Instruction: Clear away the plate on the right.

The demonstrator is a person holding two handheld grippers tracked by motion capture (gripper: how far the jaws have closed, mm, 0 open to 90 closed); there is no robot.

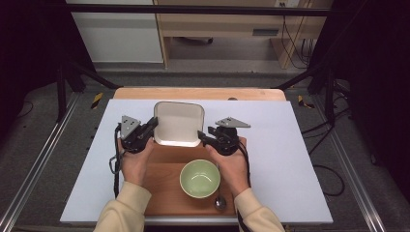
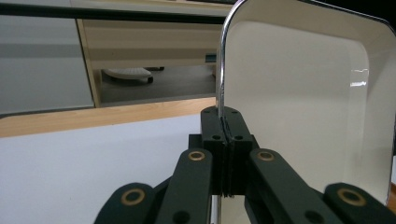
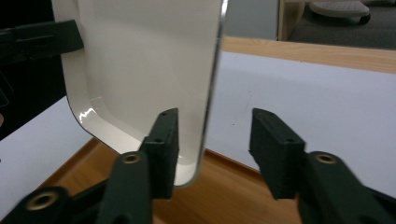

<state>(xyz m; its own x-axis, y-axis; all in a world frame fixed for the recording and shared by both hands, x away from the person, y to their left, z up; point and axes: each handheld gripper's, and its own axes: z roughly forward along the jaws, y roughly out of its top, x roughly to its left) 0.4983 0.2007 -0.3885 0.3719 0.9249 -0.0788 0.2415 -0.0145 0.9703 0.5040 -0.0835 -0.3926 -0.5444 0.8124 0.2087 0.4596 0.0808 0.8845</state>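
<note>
The left gripper [image 2: 226,126] is pinching the white tray's [image 1: 177,123] left rim, tilting it; the right gripper [image 3: 212,140] is standing spread around the right rim, pads clear.

This looks like a lab or test room set up for recording, not a home. A small table under a matte white sheet [image 1: 290,159] stands on grey carpet [image 1: 43,140] between two long metal floor rails [image 1: 34,159], with black frame struts [image 1: 65,77] at either side and loose black cables [image 1: 295,43] trailing by pale wooden office furniture [image 1: 217,24]. Dark curtains [image 1: 29,48] close off both sides.
</note>
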